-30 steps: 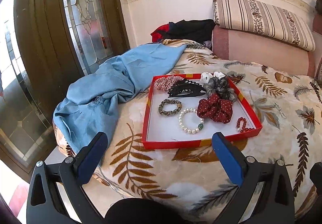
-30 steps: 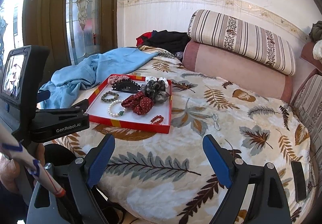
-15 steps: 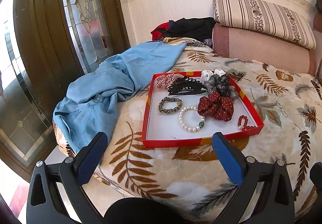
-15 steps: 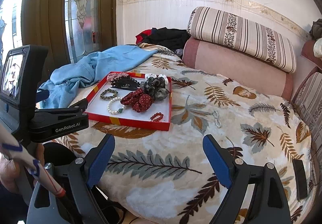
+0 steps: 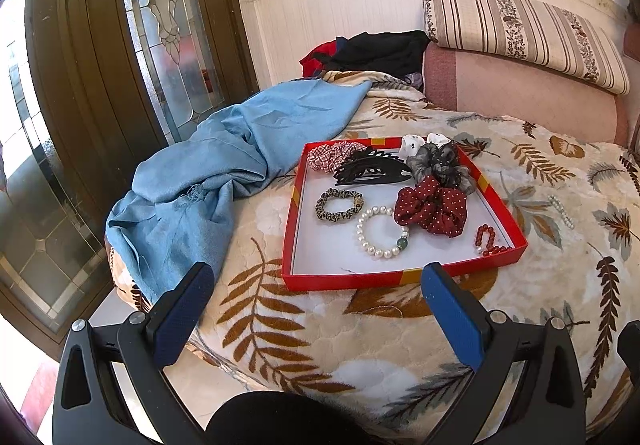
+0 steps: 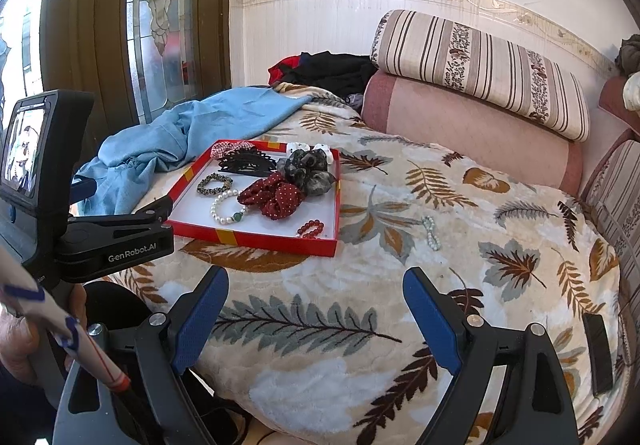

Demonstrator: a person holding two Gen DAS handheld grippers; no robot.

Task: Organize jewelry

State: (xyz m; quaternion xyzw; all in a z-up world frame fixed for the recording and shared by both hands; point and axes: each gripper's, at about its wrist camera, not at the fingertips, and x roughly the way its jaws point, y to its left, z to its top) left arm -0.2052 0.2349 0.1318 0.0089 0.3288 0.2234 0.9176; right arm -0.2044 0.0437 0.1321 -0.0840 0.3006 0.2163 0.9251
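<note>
A red tray (image 5: 384,279) (image 6: 256,239) lies on the leaf-print blanket. It holds a pearl bracelet (image 5: 380,231) (image 6: 226,207), a leopard hair tie (image 5: 339,205), a black claw clip (image 5: 372,169), a dark red dotted scrunchie (image 5: 432,207) (image 6: 274,197), a grey scrunchie (image 5: 442,163), a red bead bracelet (image 5: 486,239) (image 6: 310,228), a checked scrunchie (image 5: 330,155). A pale bead bracelet (image 6: 431,232) (image 5: 562,211) lies on the blanket right of the tray. My left gripper (image 5: 318,311) is open and empty in front of the tray. My right gripper (image 6: 316,311) is open and empty, further right.
A blue cloth (image 5: 224,173) lies left of the tray. Dark clothes (image 5: 376,51) and a striped pillow (image 6: 480,65) sit at the back. A glass door (image 5: 80,85) stands to the left. A black phone (image 6: 598,353) lies at the blanket's right.
Both views have drifted slightly; the tray sits a little lower and closer in the left wrist view. Both grippers stay open.
</note>
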